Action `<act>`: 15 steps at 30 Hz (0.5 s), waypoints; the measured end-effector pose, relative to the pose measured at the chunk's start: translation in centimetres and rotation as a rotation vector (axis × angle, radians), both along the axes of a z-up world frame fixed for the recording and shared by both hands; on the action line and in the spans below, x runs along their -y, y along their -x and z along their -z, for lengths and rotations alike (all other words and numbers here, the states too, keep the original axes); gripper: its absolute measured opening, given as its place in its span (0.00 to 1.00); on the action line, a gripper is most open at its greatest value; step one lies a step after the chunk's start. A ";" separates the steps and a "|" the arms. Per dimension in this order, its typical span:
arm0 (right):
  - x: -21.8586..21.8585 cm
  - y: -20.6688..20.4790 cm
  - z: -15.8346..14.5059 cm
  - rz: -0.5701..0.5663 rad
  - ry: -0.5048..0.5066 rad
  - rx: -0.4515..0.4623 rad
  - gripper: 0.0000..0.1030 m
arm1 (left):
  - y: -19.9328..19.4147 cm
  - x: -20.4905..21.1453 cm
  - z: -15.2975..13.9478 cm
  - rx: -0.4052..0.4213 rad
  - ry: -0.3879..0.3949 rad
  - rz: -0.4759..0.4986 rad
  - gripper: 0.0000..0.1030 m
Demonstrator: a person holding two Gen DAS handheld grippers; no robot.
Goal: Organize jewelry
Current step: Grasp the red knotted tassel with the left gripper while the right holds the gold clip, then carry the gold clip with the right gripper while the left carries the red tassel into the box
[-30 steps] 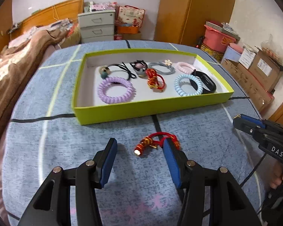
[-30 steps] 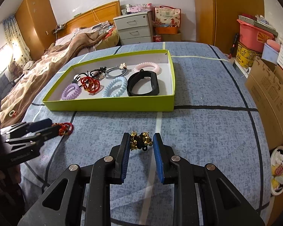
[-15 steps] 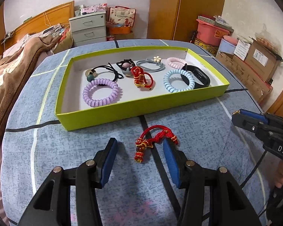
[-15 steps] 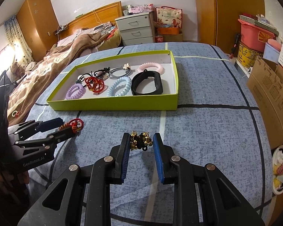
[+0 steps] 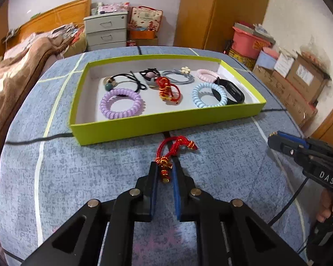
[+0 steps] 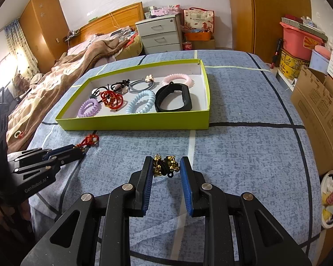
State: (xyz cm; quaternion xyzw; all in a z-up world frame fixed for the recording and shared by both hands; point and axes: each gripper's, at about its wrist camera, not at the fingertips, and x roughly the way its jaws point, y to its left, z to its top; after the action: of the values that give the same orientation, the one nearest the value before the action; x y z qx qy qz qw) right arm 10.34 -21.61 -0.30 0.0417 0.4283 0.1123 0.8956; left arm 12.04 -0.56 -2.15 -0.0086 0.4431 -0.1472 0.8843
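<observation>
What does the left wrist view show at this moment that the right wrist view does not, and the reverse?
Only the left wrist view shows the left gripper closing, head-on, with the red cord bracelet between its pads.

Only the right wrist view shows the black and gold beaded piece between the right gripper pads, and a plate off the bed's edge.

Both show the green tray with coil hair ties and a black band inside, and the other gripper from the side.

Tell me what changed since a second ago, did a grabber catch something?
Yes. The left gripper was wide open around the red cord bracelet; now its jaws are closing and pinch the bracelet's knotted end. The right gripper kept its hold on the black tie with gold bells. The green tray and the pieces inside it stayed put.
</observation>
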 end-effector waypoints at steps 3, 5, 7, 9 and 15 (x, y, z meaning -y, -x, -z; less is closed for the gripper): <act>-0.2 0.1 0.0 -0.007 0.001 0.004 0.25 | 0.1 -0.8 -0.2 0.007 0.026 -0.028 0.09; -0.3 0.2 -0.1 -0.008 -0.001 0.005 0.25 | 0.4 -1.1 -0.6 0.020 0.031 -0.039 0.09; -0.4 0.2 -0.1 -0.010 -0.003 0.007 0.25 | 0.6 -1.4 -0.7 0.025 0.045 -0.041 0.09; -0.5 0.2 -0.2 -0.011 -0.002 0.008 0.25 | 0.7 -1.5 -0.8 0.027 0.044 -0.048 0.09; -0.6 0.2 -0.4 -0.009 -0.003 0.015 0.25 | 1.0 -2.2 -1.0 0.033 0.068 -0.054 0.09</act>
State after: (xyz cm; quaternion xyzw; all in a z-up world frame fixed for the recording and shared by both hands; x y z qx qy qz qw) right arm 10.10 -20.96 0.08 0.0403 0.4215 0.1175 0.8983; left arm 11.06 1.61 -1.17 -0.0481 0.4228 -0.1384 0.8943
